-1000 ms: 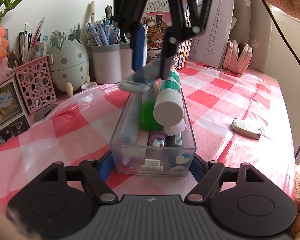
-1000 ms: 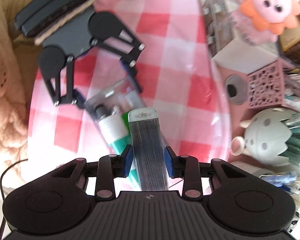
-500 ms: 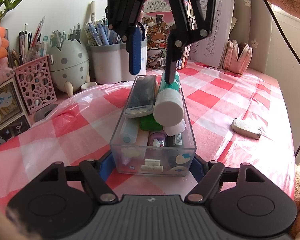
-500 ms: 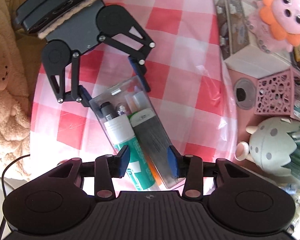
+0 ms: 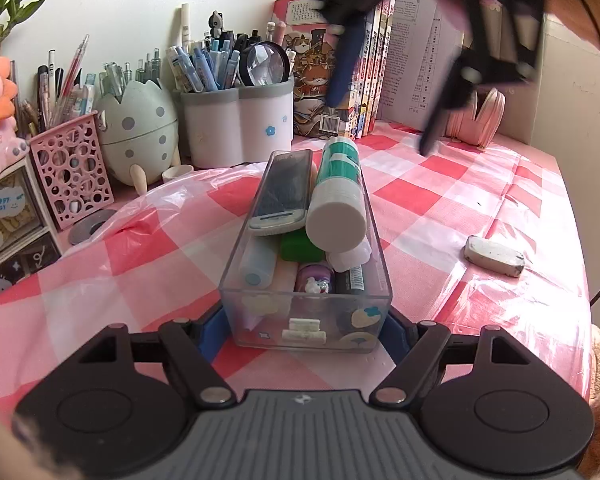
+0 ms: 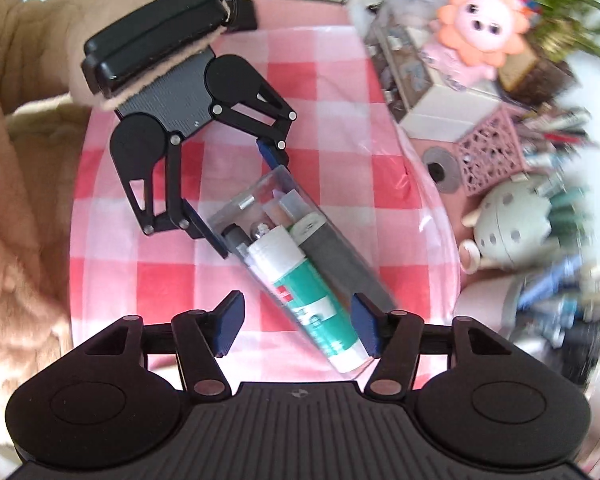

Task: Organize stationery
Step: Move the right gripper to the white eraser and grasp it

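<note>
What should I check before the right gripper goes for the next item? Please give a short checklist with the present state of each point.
1. Left gripper shut on the clear box: ok, its blue pads press both sides of the near end.
2. Right gripper free: ok, its jaws are opening and hold nothing; it is above the box.
3. Grey case in the box: ok, it lies on top beside the glue tube.
4. Case stable: cannot tell, it rests on other items and rises above the rim.
5. Eraser reachable: ok, it lies alone on the tablecloth, right of the box.
</note>
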`<state>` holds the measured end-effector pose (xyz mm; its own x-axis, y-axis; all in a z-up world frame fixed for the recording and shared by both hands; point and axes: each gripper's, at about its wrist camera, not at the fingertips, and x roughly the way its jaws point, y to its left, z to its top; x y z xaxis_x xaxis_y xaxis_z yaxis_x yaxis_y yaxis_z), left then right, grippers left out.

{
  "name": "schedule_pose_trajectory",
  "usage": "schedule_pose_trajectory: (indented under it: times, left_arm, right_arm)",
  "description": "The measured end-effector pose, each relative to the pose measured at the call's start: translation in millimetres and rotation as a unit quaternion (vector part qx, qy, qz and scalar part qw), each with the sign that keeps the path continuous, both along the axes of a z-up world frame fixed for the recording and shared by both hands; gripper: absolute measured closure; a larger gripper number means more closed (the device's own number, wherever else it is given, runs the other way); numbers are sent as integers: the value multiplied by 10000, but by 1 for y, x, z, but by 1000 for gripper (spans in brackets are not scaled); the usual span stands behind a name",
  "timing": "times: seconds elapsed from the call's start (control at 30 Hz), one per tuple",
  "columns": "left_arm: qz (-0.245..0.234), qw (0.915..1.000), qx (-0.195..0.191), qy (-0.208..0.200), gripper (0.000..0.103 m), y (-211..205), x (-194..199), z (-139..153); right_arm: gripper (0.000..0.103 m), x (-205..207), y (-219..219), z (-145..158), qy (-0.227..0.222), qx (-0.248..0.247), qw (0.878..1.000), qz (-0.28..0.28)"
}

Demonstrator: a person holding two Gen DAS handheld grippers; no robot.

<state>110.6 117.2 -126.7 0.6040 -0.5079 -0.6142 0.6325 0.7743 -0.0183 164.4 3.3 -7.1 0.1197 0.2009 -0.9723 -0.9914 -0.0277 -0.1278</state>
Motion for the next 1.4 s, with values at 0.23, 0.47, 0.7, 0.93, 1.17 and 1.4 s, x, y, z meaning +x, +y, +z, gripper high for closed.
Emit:
schedule_pose_trajectory:
  times: [0.23, 0.47, 0.7, 0.93, 1.17, 1.4]
  left_arm:
    - [185, 9997, 149, 39, 53, -8, 0, 4]
    - [663, 9969, 428, 33, 51, -23, -8, 8]
    - [1176, 9924, 360, -35, 51, -32, -18, 5]
    - [1338, 9906, 201, -204, 51, -34, -23, 0]
    - [1330, 9911, 30, -24, 51, -31, -19, -1]
    - [1333, 9911, 26, -20, 51, -31, -20, -1]
  right_arm:
    - [38, -35, -45, -17, -501, 630, 9889, -1253]
    - [33, -66, -85, -35, -555, 1598, 9437, -2844]
    - [30, -99, -103, -55, -693, 2413, 8801, -4029]
    - [35, -121, -112, -67, -791, 2746, 8357, -4689]
    - [53, -125, -117, -83, -606, 2803, 8076, -5152]
    - [62, -129, -115, -92, -737, 2689, 7946, -5393]
